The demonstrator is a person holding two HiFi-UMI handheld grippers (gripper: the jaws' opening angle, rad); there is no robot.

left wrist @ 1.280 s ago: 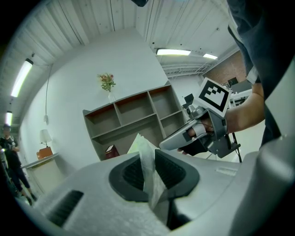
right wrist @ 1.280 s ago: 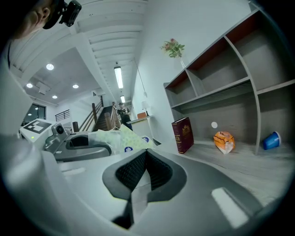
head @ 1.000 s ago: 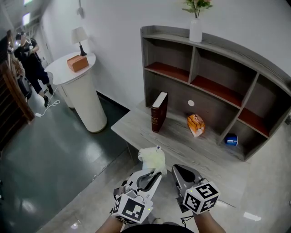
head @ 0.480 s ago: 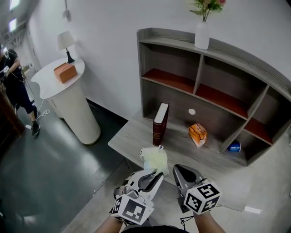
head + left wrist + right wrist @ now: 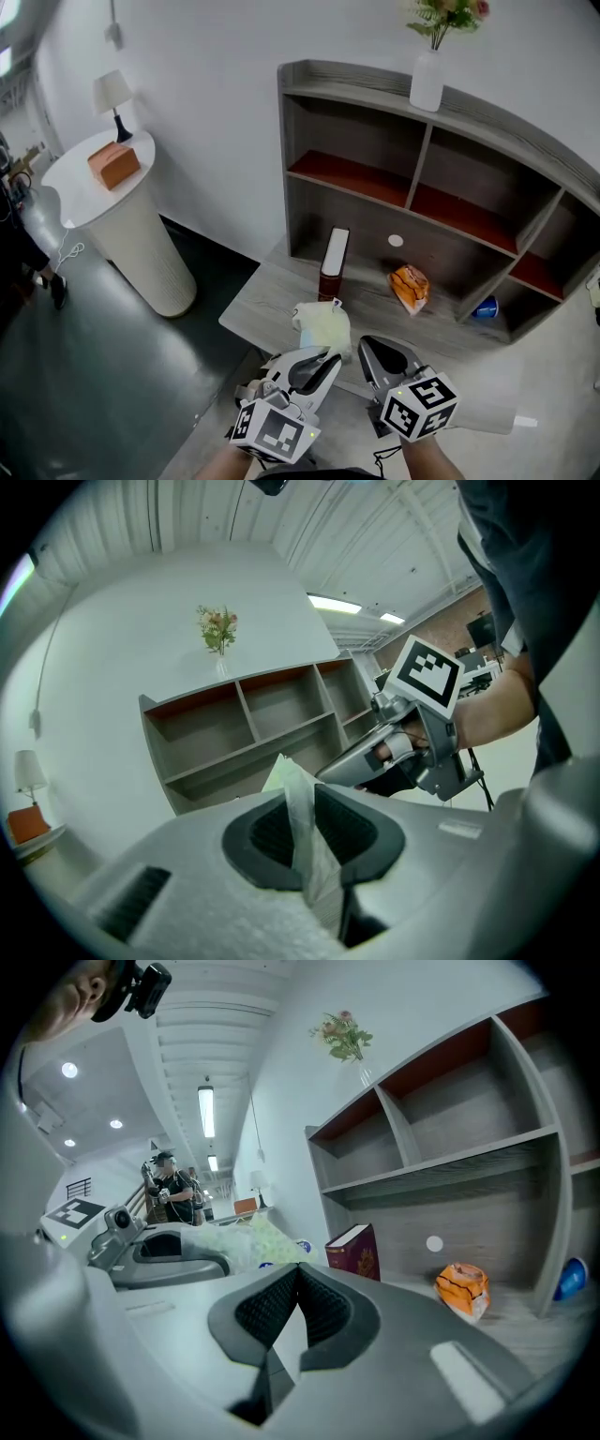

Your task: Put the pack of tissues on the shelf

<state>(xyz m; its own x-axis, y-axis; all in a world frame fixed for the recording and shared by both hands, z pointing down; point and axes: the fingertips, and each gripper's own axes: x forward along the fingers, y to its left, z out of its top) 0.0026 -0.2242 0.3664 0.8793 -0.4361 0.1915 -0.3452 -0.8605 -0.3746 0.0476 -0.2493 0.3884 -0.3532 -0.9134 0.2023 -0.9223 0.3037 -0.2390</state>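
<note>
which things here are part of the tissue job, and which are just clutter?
Job:
- pack of tissues, pinched by its wrapper in the left gripper
- shelf, where it goes

Lying about:
- book, orange packet, blue object on the shelf's bottom level
- vase on top
- lamp, brown box on white pedestal
- right gripper, shut, empty
</note>
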